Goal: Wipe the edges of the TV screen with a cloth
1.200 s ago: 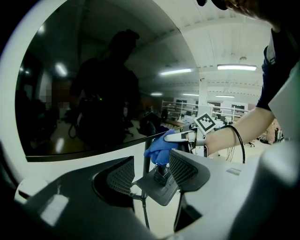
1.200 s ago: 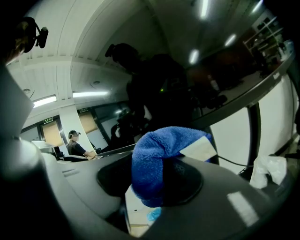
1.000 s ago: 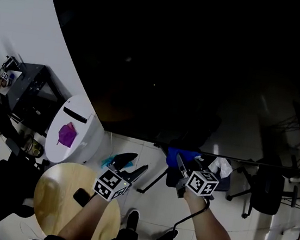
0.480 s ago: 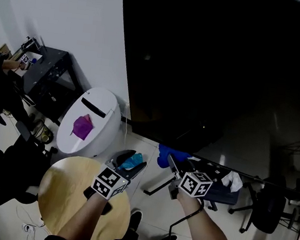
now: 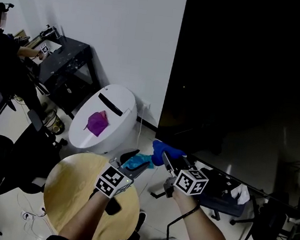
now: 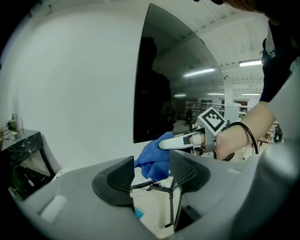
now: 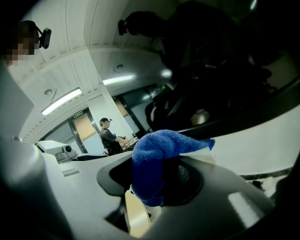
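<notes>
The right tongs are pinching a blue cloth. Their own view shows it bunched between the pads, with a fold rising above them. The left tongs stand spread with nothing pressed between the pads. In the left gripper view the cloth shows in the gap, but it hangs from the right tongs, seemingly just past the left tips.

Only the head view places both pairs. They sit side by side below the lower left corner of the TV screen, and the cloth is just under that corner. Whether it touches the frame cannot be told, as the picture is dark there. The left gripper view shows the screen's left edge against the white wall. The right gripper view shows only a dark, reflective mass above the cloth.

Below the forearms is a round wooden counter, partly covered by them. Beside it stands a white rounded bin with a purple patch on top. A teal scrap by the left tongs is too small to identify. A person sits at a black desk at the far left, cut off by the frame.
</notes>
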### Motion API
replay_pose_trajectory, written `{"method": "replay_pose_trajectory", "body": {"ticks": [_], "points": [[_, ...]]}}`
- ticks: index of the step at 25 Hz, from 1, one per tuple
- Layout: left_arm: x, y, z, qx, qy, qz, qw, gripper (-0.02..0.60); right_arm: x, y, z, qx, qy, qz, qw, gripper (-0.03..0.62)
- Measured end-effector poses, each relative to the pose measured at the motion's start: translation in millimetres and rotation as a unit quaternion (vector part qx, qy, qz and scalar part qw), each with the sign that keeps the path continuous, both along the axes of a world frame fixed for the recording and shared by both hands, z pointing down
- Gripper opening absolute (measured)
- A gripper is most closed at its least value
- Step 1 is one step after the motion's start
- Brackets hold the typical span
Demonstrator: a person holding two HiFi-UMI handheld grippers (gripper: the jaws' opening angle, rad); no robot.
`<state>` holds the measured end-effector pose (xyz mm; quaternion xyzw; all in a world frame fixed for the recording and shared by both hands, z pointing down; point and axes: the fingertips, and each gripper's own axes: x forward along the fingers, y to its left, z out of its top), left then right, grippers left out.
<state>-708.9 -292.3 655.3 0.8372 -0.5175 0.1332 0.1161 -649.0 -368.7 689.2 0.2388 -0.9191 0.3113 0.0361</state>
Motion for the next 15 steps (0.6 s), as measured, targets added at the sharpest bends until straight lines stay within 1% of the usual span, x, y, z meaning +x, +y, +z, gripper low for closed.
{"method": "replay_pose_trajectory", "body": {"ticks": [5, 9, 13, 15], "points": [[-32.0, 8.4, 3.8, -0.005, -0.015, -0.021, 0.9996, 0.222, -46.2, 6.5, -0.4, 0.0, -0.007, -0.034, 0.999, 0.155], [-48.6, 15.5, 2.4, 0.001, -0.031, -0.029, 0.9991, 0.222, -77.0, 13.6, -3.3, 0.003, -0.013, -0.057, 0.998, 0.155], [-67.1, 23.1, -4.1, 0.01, -0.055, -0.038, 0.9978, 0.222, -103.9, 27.8, -16.1, 0.01, -0.029, -0.082, 0.996, 0.155], [-73.6, 22.7, -8.6, 0.019, -0.071, -0.036, 0.9967, 0.244, -113.9, 37.2, -24.2, 0.014, -0.035, -0.102, 0.994, 0.155]]}}
